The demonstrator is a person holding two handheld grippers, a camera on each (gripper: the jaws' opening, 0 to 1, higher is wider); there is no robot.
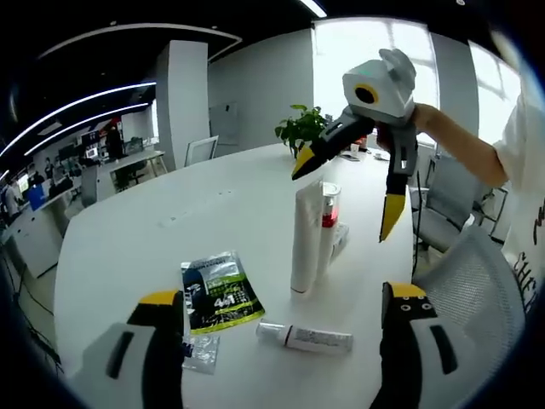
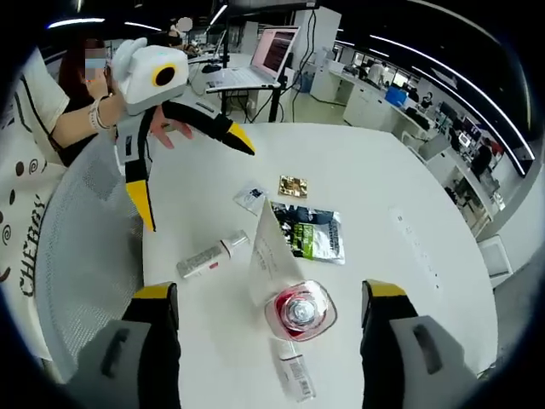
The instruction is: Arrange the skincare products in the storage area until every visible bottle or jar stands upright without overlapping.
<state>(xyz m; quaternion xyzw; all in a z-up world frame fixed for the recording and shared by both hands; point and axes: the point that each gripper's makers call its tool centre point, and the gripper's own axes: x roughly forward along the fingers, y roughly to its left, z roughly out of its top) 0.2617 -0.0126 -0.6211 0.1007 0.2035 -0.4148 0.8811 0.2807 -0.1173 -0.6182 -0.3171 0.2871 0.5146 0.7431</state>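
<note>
- Left gripper [image 1: 281,341]: black jaws with yellow tips set wide apart, holding nothing, raised above the round white table [image 1: 170,213]. Seen from the right gripper view [image 2: 187,170], it hangs in the air with jaws spread.
- Right gripper [image 2: 271,319]: jaws apart and empty, poised over the standing products. Seen from the left gripper view [image 1: 349,192], it hovers above them, yellow tips splayed.
- Tall white plastic tube [image 1: 306,239]: upright near the table's middle; in the right gripper view [image 2: 268,256] seen from above.
- Clear bottle with red cap band [image 1: 329,217]: upright, touching or just beside the tube; top-down in the right gripper view [image 2: 300,313].
- Small white tube with printed label [image 1: 306,337]: lying flat near the tall tube's base.
- Dark green and black foil sachet [image 1: 218,294]: flat on the table.
- Small clear sachet [image 1: 201,351]: flat, just beside the foil sachet.
- Small gold square packet [image 2: 293,186]: flat, farther off.
- Potted green plant [image 1: 300,128]: at the table's far edge.
</note>
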